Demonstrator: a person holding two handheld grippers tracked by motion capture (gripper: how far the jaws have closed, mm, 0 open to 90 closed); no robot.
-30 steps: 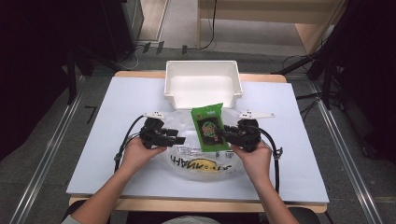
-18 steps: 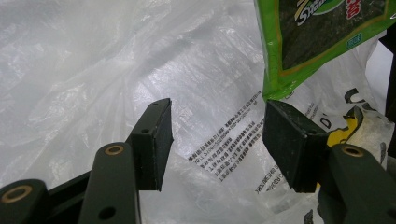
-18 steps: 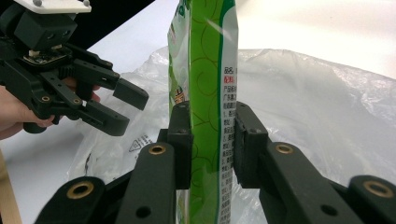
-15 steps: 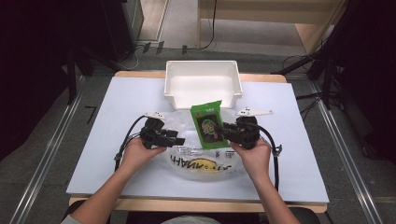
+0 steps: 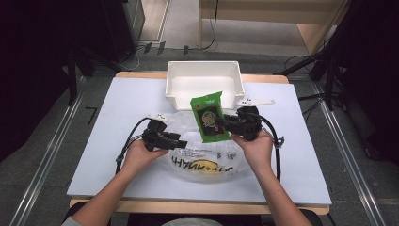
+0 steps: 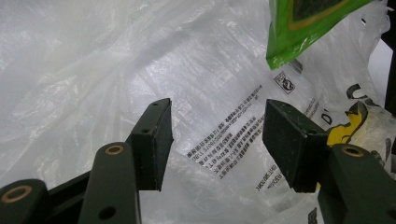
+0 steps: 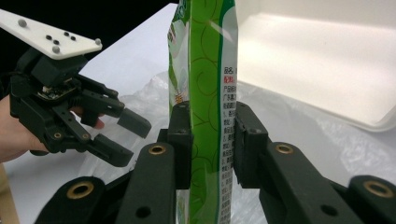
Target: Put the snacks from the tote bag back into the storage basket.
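Pouch (image 5: pixel 210 117), green snack pkt, is held upright in the right hand-held gripper (image 5: pixel 227 123), above the clear plastic bag (image 5: pixel 207 160) and just in front of the white bin (image 5: pixel 203 84). In the right gripper view the pads are seen pressed on both faces of the pouch (image 7: pixel 208 93), jaws part closed, firm pinch near its lower half. Compared w/ a second ago, pouch is raised a little higher off the bag and brought nearer the bin's front wall; bottom edge is now clear of the plastic. Pouch is thus judged to be out of the bag, w/ transfer toward the bin prob. the step in hand; drop not yet made.

Left hand-held gripper (image 5: pixel 175 140) is kept low at the bag's left edge, same spot as before. In the left gripper view its jaws are seen standing apart over the crinkled plastic (image 6: pixel 140 70), nothing between the pads, so bag is not gripped, at most steadied. Corner of the pouch (image 6: pixel 299 32) is seen hanging above the printed bag.

Tabletop (image 5: pixel 94 141) is covered w/ a white sheet. Risk noted: loose bag may shift if brushed.
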